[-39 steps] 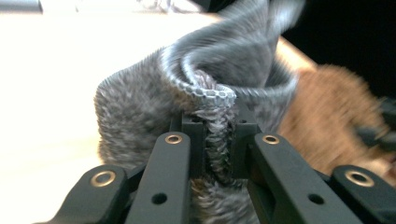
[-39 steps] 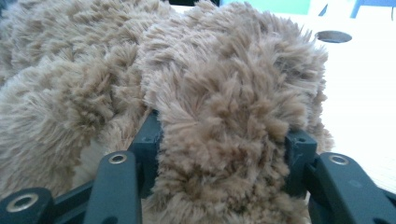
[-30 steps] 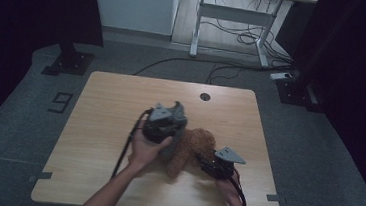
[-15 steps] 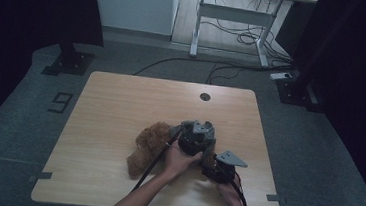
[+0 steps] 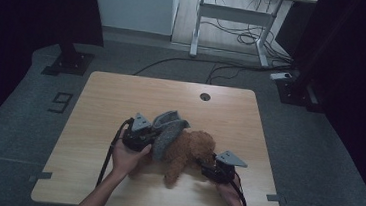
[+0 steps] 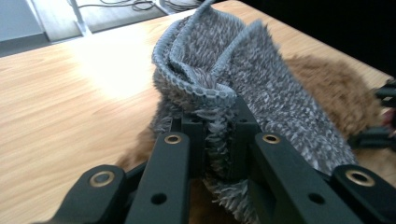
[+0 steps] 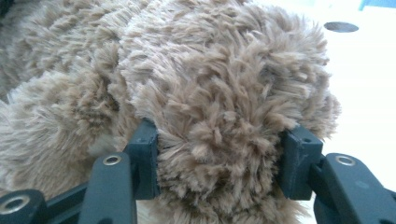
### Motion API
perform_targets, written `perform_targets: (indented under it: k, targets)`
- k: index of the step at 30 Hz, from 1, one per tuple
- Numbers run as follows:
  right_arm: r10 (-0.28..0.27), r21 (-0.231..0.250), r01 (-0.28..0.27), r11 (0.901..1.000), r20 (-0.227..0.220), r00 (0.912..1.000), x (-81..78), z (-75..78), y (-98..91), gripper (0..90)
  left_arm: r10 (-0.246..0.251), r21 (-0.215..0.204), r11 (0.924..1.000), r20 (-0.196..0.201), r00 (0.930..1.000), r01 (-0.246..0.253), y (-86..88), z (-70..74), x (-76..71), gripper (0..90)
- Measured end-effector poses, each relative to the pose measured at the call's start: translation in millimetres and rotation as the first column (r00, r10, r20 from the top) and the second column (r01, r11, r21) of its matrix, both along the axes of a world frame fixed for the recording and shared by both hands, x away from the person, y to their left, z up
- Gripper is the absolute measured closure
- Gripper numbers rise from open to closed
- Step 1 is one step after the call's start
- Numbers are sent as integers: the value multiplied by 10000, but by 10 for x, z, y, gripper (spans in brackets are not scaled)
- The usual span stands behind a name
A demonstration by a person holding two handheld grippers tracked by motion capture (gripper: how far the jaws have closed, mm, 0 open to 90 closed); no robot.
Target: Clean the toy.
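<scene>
The brown plush toy (image 5: 186,153) lies on the desk (image 5: 111,101) near its front edge, a little right of the middle, with a grey knitted garment (image 5: 167,132) draped over its left part.

At the left, the left gripper (image 5: 154,136) has its jaws pinched tight on a fold of the grey knitted garment (image 6: 224,93); in the left gripper view the ribbed hem bunches up just above the pads and the cloth fans out over the brown fur behind. The left hand (image 5: 127,157) holds that gripper just left of the toy.

At the right, the right gripper (image 5: 207,166) stands toward the desk's front right corner, its jaws moderately apart and clamped on a rounded, furry lump of the brown plush toy (image 7: 219,116), fur squeezed between both pads.

The step in hand looks like dressing the toy, or pulling the garment along it. To do it well, the right grip should stay firm as an anchor while the left draws the cloth in line with the toy's body, keeping the hem open rather than bunched, and pulling gently so the knit does not slip from the pads or drag the toy off the front edge.

No brand, label or readable writing shows on the toy or the garment; a mark on the floor (image 5: 60,103) left of the desk reads like a "9".
</scene>
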State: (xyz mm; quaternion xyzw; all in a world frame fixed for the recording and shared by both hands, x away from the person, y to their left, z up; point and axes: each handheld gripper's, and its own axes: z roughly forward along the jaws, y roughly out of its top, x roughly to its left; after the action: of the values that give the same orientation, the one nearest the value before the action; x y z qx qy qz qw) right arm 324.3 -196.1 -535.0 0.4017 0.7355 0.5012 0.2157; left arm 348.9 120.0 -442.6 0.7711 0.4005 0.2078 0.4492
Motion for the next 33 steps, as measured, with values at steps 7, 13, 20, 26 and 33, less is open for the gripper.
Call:
perform_targets:
  k: [7, 13, 20, 26, 33]
  targets:
    - [35, -7, -35, 10000, -29, 10000, -8, -3, -7, 433, 647, -491, 9966, -187, 9977, -656, 292, -142, -59, 806]
    - [0, 251, 6, 9997, -253, 9997, 15, -21, -40, 433, 677, -153, 9974, -1376, 9882, -705, 369, -506, 7, 807]
    - [-243, 354, 255, 9990, -338, 9991, 45, -12, -22, 435, 894, 237, 9959, -1396, 9862, -869, 294, -529, 131, 810]
    - [-372, 249, 382, 9990, -364, 9986, 56, 10, -1, 434, 918, -129, 9956, -796, 9926, -931, 369, -208, 131, 810]
    - [-421, 289, 433, 9986, -392, 9983, 67, 13, 8, 433, -658, -757, 9947, 531, 9964, 697, -7, 424, -8, 809]
